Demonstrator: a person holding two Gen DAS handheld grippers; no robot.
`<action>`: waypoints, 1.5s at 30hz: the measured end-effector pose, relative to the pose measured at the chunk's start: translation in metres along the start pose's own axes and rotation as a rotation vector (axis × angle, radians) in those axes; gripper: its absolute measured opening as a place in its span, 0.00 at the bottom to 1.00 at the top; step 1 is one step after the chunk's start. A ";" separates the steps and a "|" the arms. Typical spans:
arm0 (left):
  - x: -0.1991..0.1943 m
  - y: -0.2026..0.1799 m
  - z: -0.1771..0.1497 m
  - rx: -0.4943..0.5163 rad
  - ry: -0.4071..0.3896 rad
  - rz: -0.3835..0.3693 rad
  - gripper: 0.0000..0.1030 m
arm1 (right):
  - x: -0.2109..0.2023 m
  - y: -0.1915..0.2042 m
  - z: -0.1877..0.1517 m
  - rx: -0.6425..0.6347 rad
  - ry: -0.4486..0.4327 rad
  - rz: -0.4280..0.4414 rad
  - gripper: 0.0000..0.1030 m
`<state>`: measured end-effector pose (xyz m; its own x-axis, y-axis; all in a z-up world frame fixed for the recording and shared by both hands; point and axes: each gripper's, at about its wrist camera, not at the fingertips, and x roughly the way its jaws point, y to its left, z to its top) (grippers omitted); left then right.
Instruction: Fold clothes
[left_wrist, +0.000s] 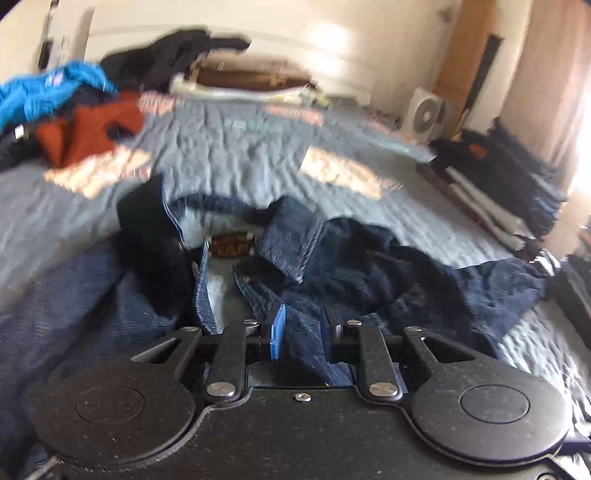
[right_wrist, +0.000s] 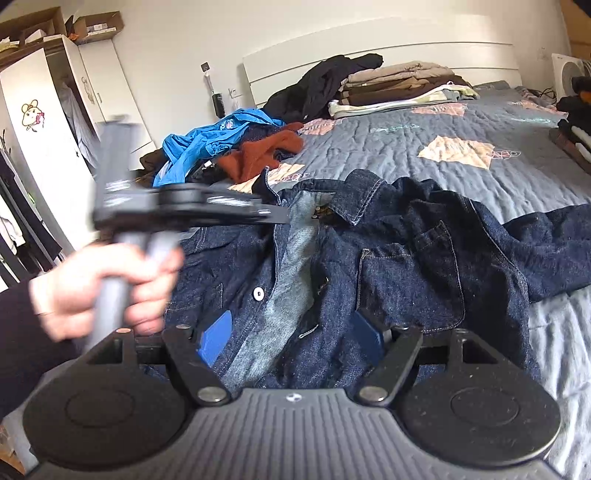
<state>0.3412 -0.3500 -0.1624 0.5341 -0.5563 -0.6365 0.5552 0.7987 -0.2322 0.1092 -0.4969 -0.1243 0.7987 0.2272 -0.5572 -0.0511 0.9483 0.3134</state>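
Note:
A dark blue denim jacket (left_wrist: 369, 266) (right_wrist: 406, 251) lies rumpled and open on the grey quilted bed (left_wrist: 240, 147), collar away from me and pale inside showing. My left gripper (left_wrist: 301, 332) has its jaws close together with a fold of the jacket's front edge filling the gap between the blue pads. The right wrist view shows that gripper (right_wrist: 284, 218) blurred, from the side, at the jacket's front edge near the collar, held by a hand (right_wrist: 103, 288). My right gripper (right_wrist: 291, 339) stands wide open low over the jacket's front, its pads apart from the cloth.
A loose pile with a bright blue and a rust garment (right_wrist: 240, 147) (left_wrist: 74, 110) sits at the bed's far left. Folded stacks lie by the headboard (right_wrist: 402, 88) and along the right edge (left_wrist: 498, 184). A white fan (left_wrist: 424, 114) stands far right; a wardrobe (right_wrist: 37, 129) stands left.

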 end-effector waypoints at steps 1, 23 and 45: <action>0.013 0.003 0.001 -0.005 0.018 0.013 0.22 | 0.000 0.000 0.000 -0.004 0.000 0.004 0.70; 0.082 0.033 0.020 0.019 0.057 0.094 0.19 | -0.014 -0.002 0.004 0.031 -0.020 0.112 0.70; 0.093 0.053 0.031 -0.087 0.180 0.029 0.23 | -0.011 0.001 0.001 0.049 -0.013 0.127 0.70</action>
<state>0.4398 -0.3670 -0.2112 0.4224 -0.4893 -0.7630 0.4796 0.8350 -0.2699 0.1013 -0.4991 -0.1171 0.7956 0.3411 -0.5006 -0.1228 0.9000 0.4182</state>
